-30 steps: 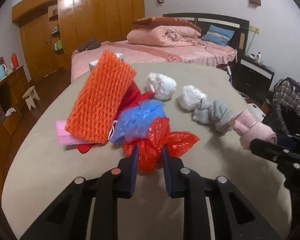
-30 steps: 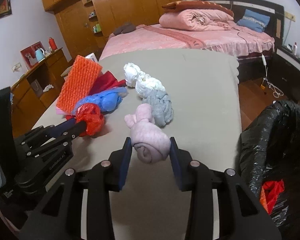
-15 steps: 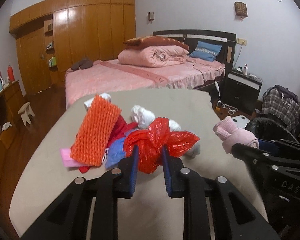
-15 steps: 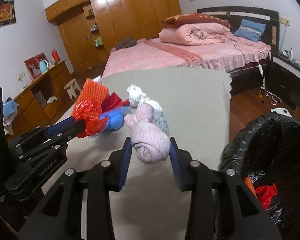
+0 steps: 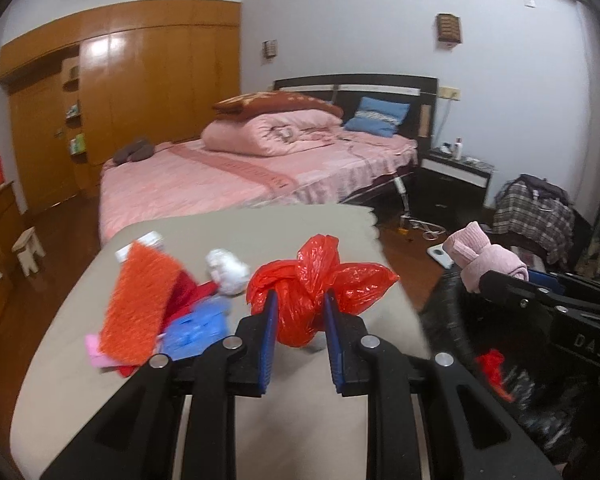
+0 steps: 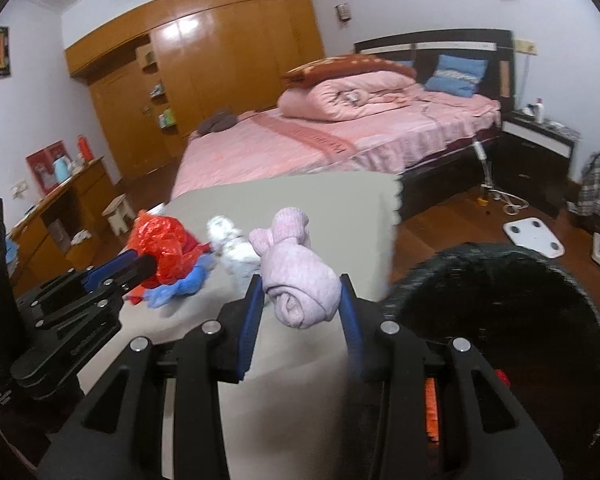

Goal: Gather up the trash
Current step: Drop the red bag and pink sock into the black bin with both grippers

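Both our grippers have lifted their loads off the beige table (image 5: 204, 236). Our left gripper (image 5: 299, 307) pinches the knotted red plastic bag (image 5: 312, 288); our right gripper (image 6: 300, 300) clamps the rolled pink sock (image 6: 300, 280) beside the black-lined trash bin (image 6: 500, 280). An orange foam net (image 5: 140, 304) remains near the table's left edge, a pink bed (image 5: 220, 176) beyond.
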The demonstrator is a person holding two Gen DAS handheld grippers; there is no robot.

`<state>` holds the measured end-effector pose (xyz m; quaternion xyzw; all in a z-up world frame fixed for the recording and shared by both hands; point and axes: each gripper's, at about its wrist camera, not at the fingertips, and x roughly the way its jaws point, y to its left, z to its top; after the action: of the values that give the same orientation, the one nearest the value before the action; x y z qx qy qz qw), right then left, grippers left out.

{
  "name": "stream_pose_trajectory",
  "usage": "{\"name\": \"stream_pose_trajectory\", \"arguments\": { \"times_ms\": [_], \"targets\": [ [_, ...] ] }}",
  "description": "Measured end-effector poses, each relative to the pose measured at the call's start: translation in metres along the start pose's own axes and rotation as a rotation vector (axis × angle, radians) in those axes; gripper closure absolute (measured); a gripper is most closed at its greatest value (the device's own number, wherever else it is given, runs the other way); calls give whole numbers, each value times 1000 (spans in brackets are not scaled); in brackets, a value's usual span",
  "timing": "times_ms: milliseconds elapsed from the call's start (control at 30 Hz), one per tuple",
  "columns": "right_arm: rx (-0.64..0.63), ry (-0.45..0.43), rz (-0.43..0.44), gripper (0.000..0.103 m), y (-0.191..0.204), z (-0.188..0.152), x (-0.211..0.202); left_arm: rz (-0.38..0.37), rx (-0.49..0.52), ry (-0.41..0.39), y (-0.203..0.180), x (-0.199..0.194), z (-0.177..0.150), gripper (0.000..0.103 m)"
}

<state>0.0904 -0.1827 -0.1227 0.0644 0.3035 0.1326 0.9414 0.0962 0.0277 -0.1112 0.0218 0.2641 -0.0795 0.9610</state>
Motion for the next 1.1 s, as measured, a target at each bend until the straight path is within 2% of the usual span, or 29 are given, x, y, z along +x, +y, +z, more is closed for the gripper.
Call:
{"name": "stream_pose_trajectory", "arguments": {
  "times_ms": [400, 833, 933, 1000, 1067, 1100],
  "targets": [
    [94, -32, -197, 67, -85, -15, -39, -196, 94, -13, -87, 13, 15, 81],
    [173, -44, -335, 66, -140, -31, -59, -352, 155, 12, -160, 39, 19, 81],
    [184, -39, -361, 63, -147, -33, -60, -407, 161, 38, -174, 47, 20, 75],
    [194, -39, -378, 60, -151, -34, -62, -421, 165, 47, -179, 51, 20, 65],
    [198, -48, -398, 47, -152, -34, -64, -425, 165, 50, -180, 53, 20, 58],
    [197, -53, -404, 43, -152, -34, -65, -415, 165, 45, -178, 53, 20, 54]
  ]
}}
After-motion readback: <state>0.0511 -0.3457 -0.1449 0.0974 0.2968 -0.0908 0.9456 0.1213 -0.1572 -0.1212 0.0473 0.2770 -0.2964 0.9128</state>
